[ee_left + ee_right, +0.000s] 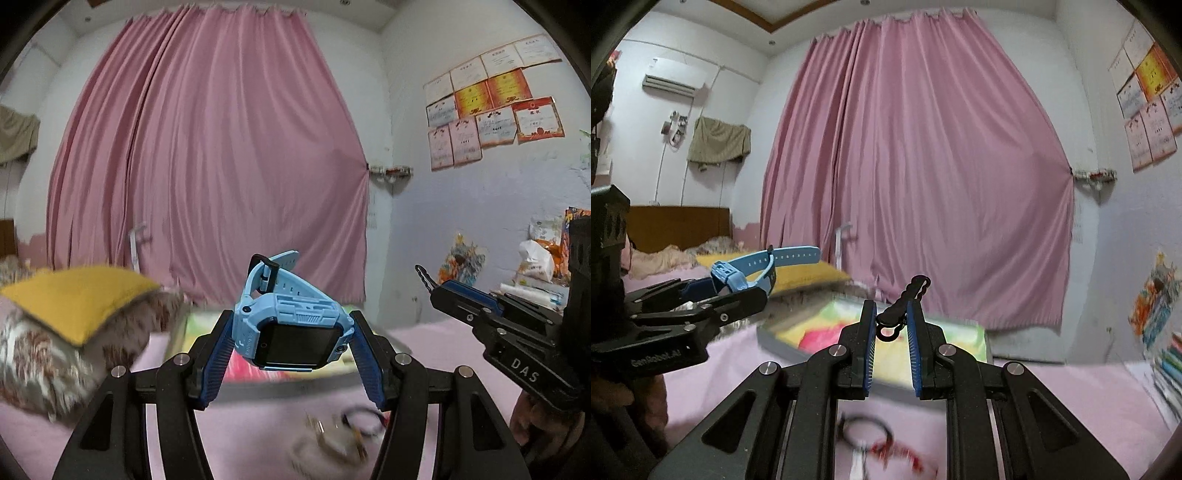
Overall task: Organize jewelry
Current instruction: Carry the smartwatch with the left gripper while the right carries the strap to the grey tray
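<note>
Blue watch clamped by its case between left claw pads, lifted above the pink bed, probably for carrying. Black clip pinched in right claw, likewise aloft. Blurred trinkets below.

Dim, even indoor light, fisheye-bent edges – motion-blurred bedding below

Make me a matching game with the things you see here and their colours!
Things:
1. watch
2. curtain
3. pillow top
4. clip in the right tool

Colours:
A. yellow
B. black
C. light blue
D. pink

Pairs: 1-C, 2-D, 3-A, 4-B
</note>
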Available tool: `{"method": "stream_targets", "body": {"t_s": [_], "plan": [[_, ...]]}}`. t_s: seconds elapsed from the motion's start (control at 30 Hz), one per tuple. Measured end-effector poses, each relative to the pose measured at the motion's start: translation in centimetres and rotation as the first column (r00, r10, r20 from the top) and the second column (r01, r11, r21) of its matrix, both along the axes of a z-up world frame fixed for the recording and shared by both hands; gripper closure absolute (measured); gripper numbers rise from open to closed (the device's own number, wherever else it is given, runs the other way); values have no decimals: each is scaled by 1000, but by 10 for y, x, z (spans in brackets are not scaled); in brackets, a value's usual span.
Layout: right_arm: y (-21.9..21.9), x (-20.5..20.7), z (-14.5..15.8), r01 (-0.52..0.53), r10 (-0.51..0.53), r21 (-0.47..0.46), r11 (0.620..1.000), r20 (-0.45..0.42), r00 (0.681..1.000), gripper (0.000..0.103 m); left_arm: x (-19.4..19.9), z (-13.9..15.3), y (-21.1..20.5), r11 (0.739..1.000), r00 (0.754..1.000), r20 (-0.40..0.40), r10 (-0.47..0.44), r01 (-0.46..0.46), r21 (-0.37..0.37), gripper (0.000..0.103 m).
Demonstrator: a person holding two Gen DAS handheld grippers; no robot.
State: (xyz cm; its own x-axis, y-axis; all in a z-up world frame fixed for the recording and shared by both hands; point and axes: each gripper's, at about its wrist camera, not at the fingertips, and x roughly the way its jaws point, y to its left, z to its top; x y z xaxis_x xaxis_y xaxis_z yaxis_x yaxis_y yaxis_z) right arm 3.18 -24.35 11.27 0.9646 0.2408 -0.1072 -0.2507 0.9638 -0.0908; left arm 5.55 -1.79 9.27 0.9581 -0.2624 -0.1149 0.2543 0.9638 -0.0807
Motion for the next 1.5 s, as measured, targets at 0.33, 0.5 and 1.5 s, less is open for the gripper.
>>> {"method": "stream_targets", "body": {"t_s": [0.33, 0.5, 1.5], "plan": [[16, 83, 35, -5, 5, -23, 1000, -7, 1000, 88, 101, 17, 5, 999, 999, -34, 22, -21, 29, 45], [9, 136, 31, 1, 1, 20, 1000, -114, 994, 88, 149, 5, 14, 1000, 988, -154, 23, -23, 3, 45], [5, 231, -100, -68, 115, 97, 993, -654, 748, 88, 214, -77, 14, 998, 760, -648, -50, 65, 0, 44]]}}
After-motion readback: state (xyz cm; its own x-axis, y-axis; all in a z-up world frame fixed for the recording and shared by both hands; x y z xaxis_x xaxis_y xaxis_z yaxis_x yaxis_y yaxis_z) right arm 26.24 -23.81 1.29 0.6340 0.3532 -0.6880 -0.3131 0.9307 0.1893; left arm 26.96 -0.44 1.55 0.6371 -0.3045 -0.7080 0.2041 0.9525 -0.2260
